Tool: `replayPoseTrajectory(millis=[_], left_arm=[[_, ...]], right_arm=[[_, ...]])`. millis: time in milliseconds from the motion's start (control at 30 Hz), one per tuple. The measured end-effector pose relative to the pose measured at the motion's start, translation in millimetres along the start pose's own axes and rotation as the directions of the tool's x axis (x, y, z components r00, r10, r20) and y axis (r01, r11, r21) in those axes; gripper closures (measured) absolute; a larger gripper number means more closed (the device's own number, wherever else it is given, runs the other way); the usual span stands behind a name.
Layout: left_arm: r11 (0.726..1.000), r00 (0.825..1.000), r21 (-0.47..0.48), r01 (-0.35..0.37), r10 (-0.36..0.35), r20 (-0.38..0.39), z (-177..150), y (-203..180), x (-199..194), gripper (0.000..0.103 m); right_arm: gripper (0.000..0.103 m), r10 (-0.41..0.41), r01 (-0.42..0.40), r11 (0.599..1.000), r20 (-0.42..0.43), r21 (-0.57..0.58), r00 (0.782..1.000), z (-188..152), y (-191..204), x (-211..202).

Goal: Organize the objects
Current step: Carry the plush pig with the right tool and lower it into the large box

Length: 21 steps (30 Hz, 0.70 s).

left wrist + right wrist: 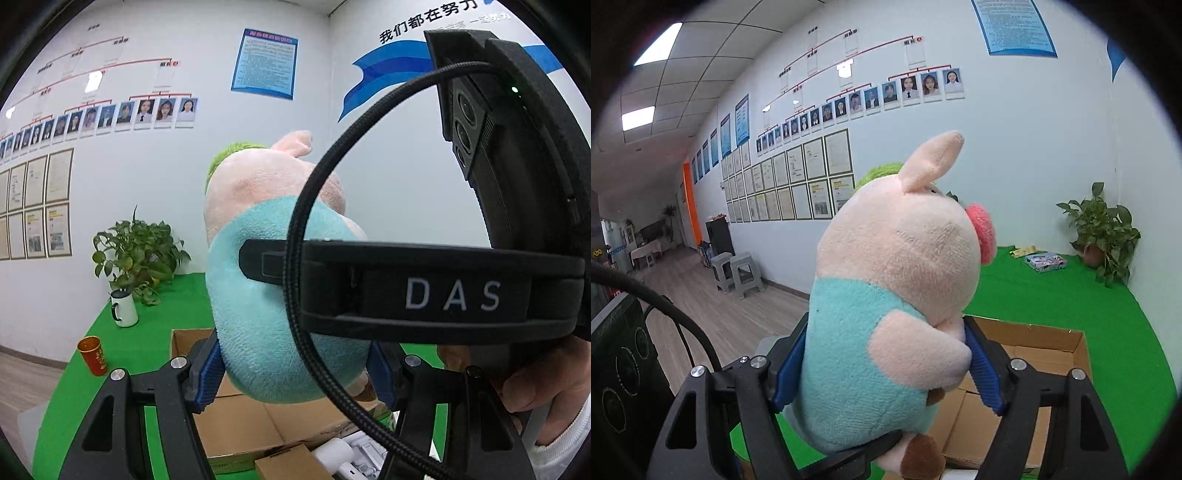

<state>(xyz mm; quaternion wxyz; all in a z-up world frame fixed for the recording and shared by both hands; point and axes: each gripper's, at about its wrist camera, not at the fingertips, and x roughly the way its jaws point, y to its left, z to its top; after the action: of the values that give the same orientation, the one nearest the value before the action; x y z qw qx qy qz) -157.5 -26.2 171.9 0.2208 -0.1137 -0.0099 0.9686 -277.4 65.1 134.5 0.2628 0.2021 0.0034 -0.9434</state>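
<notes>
Above the cardboard box (1034, 343), both hand-held grippers near level, left (291, 369) and right (886, 373) pinching plush pig (897, 295)

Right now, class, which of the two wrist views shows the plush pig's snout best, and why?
The right wrist view: the plush pig is seen side-on, its red snout clear against the wall. The left wrist view shows only the pig's back, partly hidden by the other gripper and its cable; the snout is hidden.
</notes>
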Motion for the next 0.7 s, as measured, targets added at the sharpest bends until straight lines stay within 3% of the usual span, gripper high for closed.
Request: replayPoseTrajectory(millis=[100,167,300,433,700], left_arm=[[1.000,1.000,-0.018,-0.001,0.000,-0.025,6.1,14.9,22.7,0.040],[1.000,0.999,-0.030,-0.001,-0.001,-0.050,6.2,50.9,64.3,0.040],[0.999,0.995,-0.047,-0.004,-0.001,-0.099,-12.2,75.1,96.2,0.040],[0.997,0.988,-0.076,-0.001,-0.011,-0.156,-63.0,75.5,103.0,0.040],[0.994,0.965,-0.104,-0.014,-0.013,-0.261,-116.9,97.0,148.2,0.040]], right_arm=[[0.028,0.003,-0.003,1.000,-0.031,0.011,1.000,-4.6,-6.5,15.3],[0.028,0.004,-0.003,1.000,-0.045,0.020,0.999,-11.7,-11.5,17.0],[0.028,0.017,-0.013,0.999,-0.089,0.046,0.996,-24.7,-23.2,36.3],[0.027,0.019,-0.008,0.997,-0.144,0.077,0.989,-38.0,-35.1,60.3],[0.027,0.072,-0.035,0.986,-0.235,0.161,0.969,-63.2,-55.1,104.8]])
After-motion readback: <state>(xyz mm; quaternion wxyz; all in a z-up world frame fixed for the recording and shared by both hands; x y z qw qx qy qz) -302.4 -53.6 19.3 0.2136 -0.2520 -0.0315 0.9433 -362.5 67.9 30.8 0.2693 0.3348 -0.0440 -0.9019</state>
